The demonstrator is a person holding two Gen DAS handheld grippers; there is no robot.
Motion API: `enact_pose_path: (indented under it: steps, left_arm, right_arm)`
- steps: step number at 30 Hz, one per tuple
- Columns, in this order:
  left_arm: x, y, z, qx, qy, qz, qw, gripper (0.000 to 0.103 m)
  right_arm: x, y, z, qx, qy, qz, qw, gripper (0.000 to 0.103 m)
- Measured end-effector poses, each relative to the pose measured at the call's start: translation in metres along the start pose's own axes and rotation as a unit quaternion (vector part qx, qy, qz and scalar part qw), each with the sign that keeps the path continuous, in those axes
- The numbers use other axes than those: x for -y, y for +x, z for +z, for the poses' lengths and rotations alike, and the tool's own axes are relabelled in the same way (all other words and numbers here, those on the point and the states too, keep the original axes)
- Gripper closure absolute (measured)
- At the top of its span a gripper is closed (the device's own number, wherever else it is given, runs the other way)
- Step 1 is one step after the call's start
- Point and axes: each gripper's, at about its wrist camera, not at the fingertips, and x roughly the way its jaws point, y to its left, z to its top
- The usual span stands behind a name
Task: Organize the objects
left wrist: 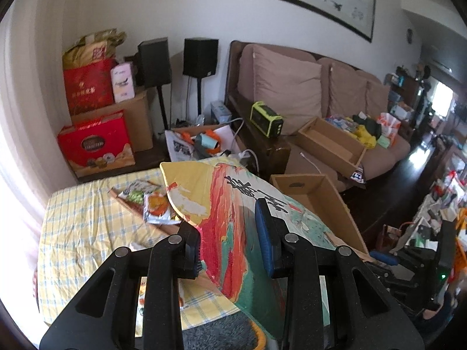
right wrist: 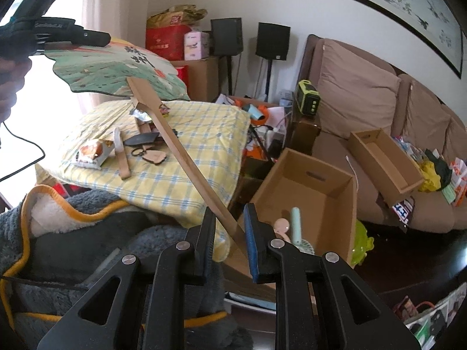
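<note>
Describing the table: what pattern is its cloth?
Yellow cloth with a blue-and-white check, clearest in the right wrist view.

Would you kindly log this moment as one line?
left tongs: shut on fan | right tongs: shut on fan handle | fan: above checked cushion | cardboard box: open

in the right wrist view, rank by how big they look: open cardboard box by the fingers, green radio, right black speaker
1. open cardboard box, though nearness inflates it
2. right black speaker
3. green radio, close to the speaker, so that order is unsure
</note>
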Motion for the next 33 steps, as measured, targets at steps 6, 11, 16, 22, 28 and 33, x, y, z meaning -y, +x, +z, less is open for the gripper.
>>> enact_pose_path:
  steps: [6,11,16,22,28,33]
  left_arm:
    - [0.019,0.002,0.009,0.008,0.016,-0.007,0.9998,0.074]
    - [0.029,0.005,0.013,0.012,0.020,-0.013,0.9997,0.074]
    - [0.035,0.010,0.016,0.006,0.017,-0.023,0.9996,0.074]
    - [0.044,0.012,0.020,0.008,0.022,-0.029,0.9993,0.074]
    - [0.056,0.011,0.022,0.008,0.029,-0.039,0.9988,0.074]
    - [0.065,0.014,0.026,0.010,0.033,-0.045,0.9984,0.074]
  right_arm:
    - [0.014,-0.006,-0.001,0.002,0.012,-0.011,1.000,0.085]
    - [0.024,-0.010,-0.002,0.003,0.022,-0.020,1.000,0.085]
    - [0.031,-0.013,-0.004,0.001,0.028,-0.027,0.999,0.085]
    - [0.039,-0.016,-0.005,0.001,0.036,-0.033,0.999,0.084]
    - [0.049,-0.018,-0.007,-0.003,0.046,-0.043,0.998,0.084]
    - [0.057,-0.023,-0.009,-0.002,0.052,-0.050,0.997,0.084]
